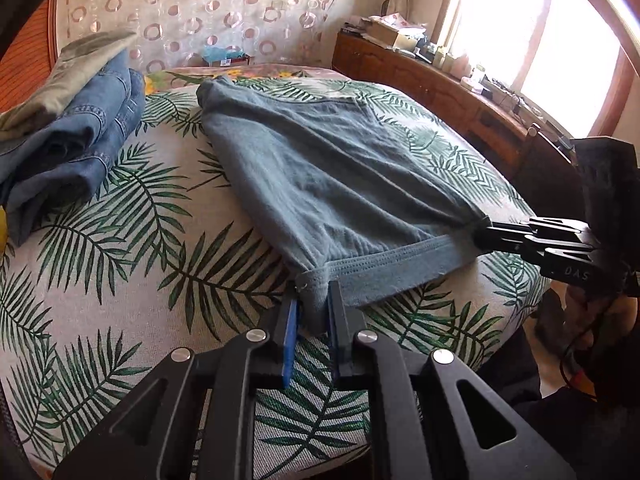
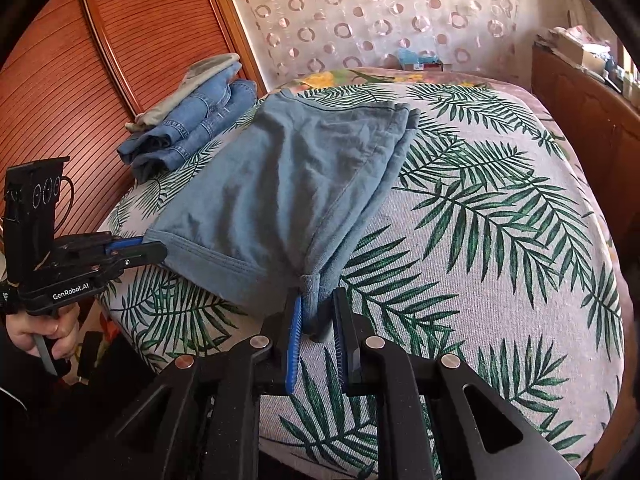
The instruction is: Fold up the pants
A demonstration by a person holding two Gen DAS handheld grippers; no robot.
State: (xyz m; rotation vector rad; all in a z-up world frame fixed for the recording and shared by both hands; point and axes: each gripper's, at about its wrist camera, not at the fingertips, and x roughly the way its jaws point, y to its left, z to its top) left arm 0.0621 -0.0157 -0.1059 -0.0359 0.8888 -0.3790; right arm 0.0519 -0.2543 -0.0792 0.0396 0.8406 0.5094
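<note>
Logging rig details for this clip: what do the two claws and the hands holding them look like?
Both claws are matte black with angular cut-out linkage arms, silver round pivot pins and blue pads inside the fingers. The left claw bears white "GenRobot.AI" lettering and carries a black box on top with three white circles and a thin cable loop. The right claw shows faint "DAS" lettering; a dark cable hangs below it. No sleeves are clearly visible.

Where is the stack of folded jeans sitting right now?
The folded jeans lie at the far left of the bed in both wrist views, under a folded pale garment and left of the blue-grey pants, beside the wooden slatted panel.
</note>
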